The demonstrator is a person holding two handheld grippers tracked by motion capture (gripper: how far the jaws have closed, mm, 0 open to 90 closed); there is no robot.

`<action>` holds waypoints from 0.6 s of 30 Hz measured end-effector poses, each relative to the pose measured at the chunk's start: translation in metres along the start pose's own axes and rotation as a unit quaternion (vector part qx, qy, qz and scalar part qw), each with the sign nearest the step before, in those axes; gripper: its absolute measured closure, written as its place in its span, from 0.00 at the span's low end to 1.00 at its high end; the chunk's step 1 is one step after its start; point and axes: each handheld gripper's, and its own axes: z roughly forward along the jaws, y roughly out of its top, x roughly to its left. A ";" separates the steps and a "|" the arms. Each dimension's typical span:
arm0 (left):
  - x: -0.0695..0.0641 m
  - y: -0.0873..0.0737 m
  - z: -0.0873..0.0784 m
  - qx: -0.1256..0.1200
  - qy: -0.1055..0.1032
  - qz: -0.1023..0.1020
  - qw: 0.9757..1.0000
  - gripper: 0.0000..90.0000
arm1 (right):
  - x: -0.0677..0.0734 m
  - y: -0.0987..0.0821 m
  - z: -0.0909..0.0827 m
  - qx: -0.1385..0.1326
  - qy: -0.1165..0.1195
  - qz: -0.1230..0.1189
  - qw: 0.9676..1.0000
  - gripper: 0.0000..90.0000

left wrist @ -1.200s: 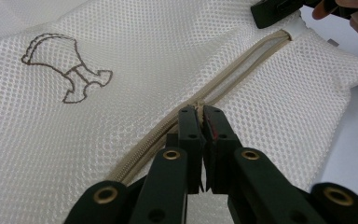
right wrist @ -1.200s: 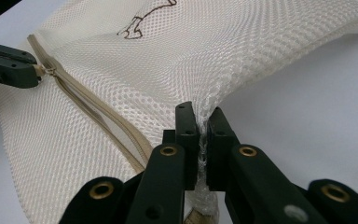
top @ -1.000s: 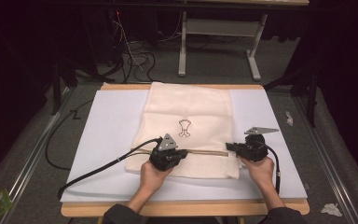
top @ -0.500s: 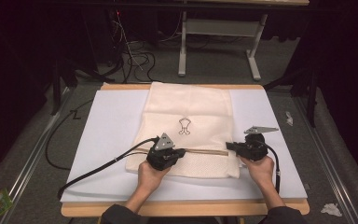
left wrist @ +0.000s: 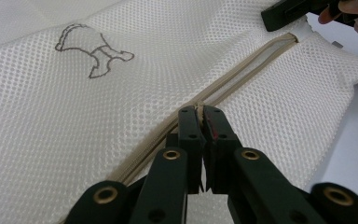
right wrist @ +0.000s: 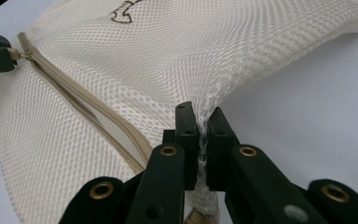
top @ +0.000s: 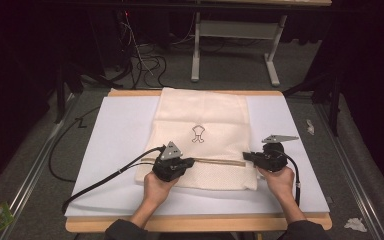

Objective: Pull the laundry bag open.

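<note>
Cream mesh laundry bag (top: 200,135) lies flat on the white table (top: 115,140). Left gripper (left wrist: 199,116) has its jaws clamped on the zipper pull (left wrist: 198,111), right gripper (right wrist: 201,122) pinches the bag's mesh edge by the zipper's (top: 215,161) end.

The setting is a lab or recording workspace, not a home. The landmark is a wooden table (top: 200,223) covered by a white sheet (top: 115,145). Beyond its far edge stands a grey metal desk frame (top: 235,47), with loose black cables (top: 147,62) lying on grey carpet (top: 45,165) (dark drapes enclose the area). Metal rails (top: 27,187) run along the table's left side.
</note>
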 end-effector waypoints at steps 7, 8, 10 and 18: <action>0.006 -0.004 -0.006 -0.002 0.003 -0.007 1.000 0.97 | -0.001 0.000 0.000 -0.001 -0.001 0.000 1.000 0.98; 0.006 -0.004 -0.007 -0.003 0.005 -0.008 1.000 0.97 | -0.001 0.000 0.001 -0.001 -0.001 -0.001 1.000 0.98; 0.007 -0.004 -0.008 -0.003 0.006 -0.008 1.000 0.97 | -0.001 0.000 0.000 0.000 -0.002 0.002 1.000 0.98; 0.009 -0.005 -0.012 -0.006 0.010 -0.009 1.000 0.97 | -0.001 0.000 0.000 0.001 -0.004 -0.001 1.000 0.98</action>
